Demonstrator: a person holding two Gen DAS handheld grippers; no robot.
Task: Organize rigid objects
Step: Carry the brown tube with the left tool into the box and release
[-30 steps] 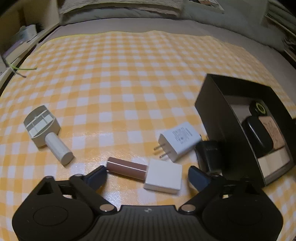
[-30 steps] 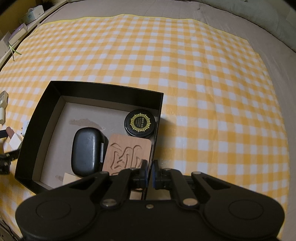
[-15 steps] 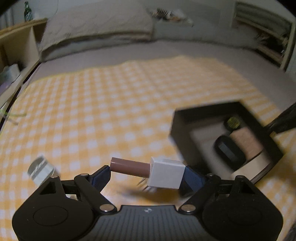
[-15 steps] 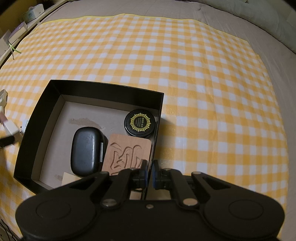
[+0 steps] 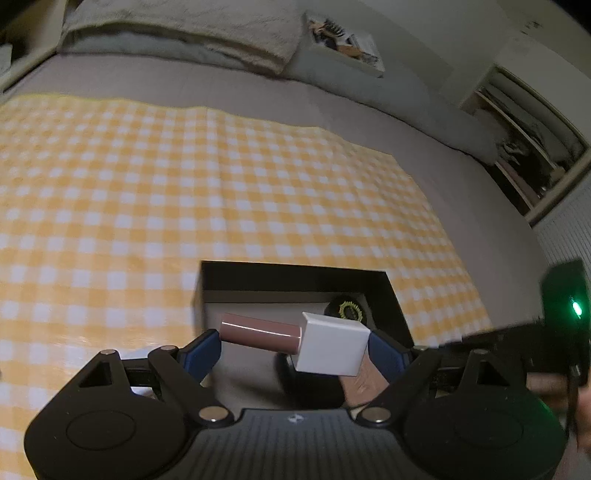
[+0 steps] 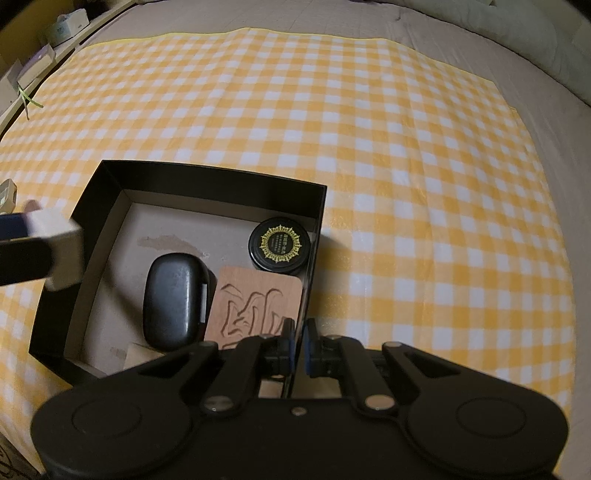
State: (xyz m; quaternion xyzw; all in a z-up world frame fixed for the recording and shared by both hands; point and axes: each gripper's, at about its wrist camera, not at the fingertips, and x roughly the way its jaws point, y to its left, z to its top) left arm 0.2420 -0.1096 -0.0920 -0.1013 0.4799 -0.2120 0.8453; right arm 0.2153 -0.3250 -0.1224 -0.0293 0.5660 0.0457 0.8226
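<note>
My left gripper (image 5: 293,343) is shut on a brown tube with a white square cap (image 5: 295,338), held end to end and level in the air over the near-left part of the black box (image 5: 295,267). In the right wrist view the tube's white cap (image 6: 61,254) hangs over the box's left wall (image 6: 96,195). My right gripper (image 6: 298,345) is shut on the box's right wall near its front corner. Inside the box lie a black oval case (image 6: 173,301), a carved wooden tile (image 6: 255,308) and a round black tin with a gold emblem (image 6: 282,245).
The box sits on a yellow and white checked cloth (image 6: 369,147) spread over a grey bed. Pillows (image 5: 184,33) lie at the head of the bed. A shelf (image 5: 528,147) stands to the right, and small boxes (image 6: 66,26) line the left edge.
My left gripper closed on the tube, lifted it off the cloth and carried it right, over the box. The right gripper has stayed clamped on the box wall.
</note>
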